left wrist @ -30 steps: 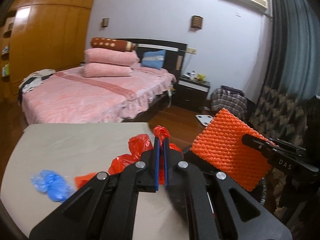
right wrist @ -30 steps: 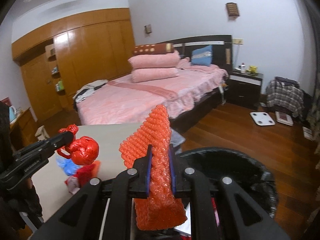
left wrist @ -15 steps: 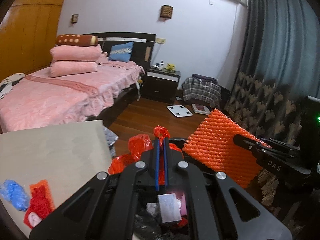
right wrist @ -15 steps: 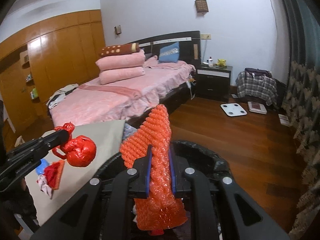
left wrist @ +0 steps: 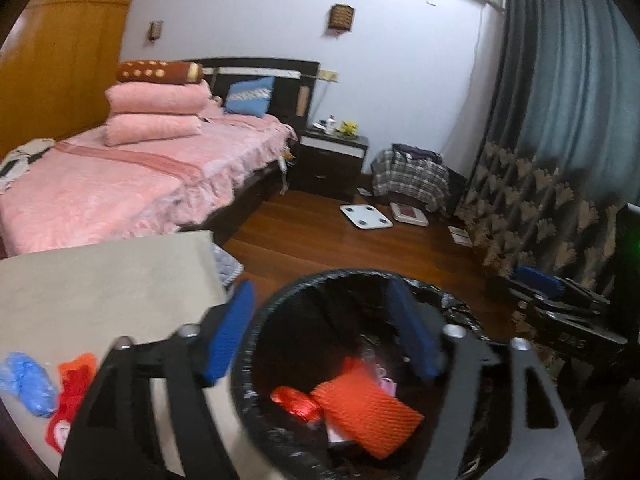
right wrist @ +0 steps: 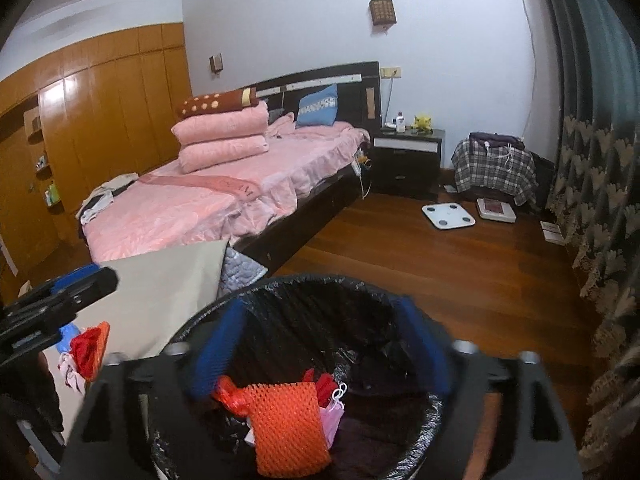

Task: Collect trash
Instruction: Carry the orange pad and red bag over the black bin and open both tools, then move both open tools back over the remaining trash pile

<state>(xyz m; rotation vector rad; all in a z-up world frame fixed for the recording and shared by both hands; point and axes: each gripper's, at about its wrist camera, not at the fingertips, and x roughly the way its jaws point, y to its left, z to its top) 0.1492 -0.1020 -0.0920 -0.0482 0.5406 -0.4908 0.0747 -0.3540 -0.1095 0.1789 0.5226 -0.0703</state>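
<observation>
- Orange foam net (left wrist: pixel 366 416) lies inside black-lined trash bin (left wrist: pixel 256 344), touching a red knotted bag (left wrist: pixel 296 402); both free of any grip.
- Left gripper (left wrist: pixel 320 328) above the bin, jaws opening, nothing between them.
- Right gripper (right wrist: pixel 320 344) likewise, jaws opening and empty.
- Counter (left wrist: pixel 100 280) beside the bin bears blue (left wrist: pixel 26 382) and red scraps (left wrist: pixel 72 384).

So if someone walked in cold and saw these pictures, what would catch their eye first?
Probably the orange foam net lying inside the black-lined trash bin, right below both grippers, whose jaws are opening with nothing between them. Next, the big pink bed behind it, and the red and blue scraps left on the beige table.
</observation>
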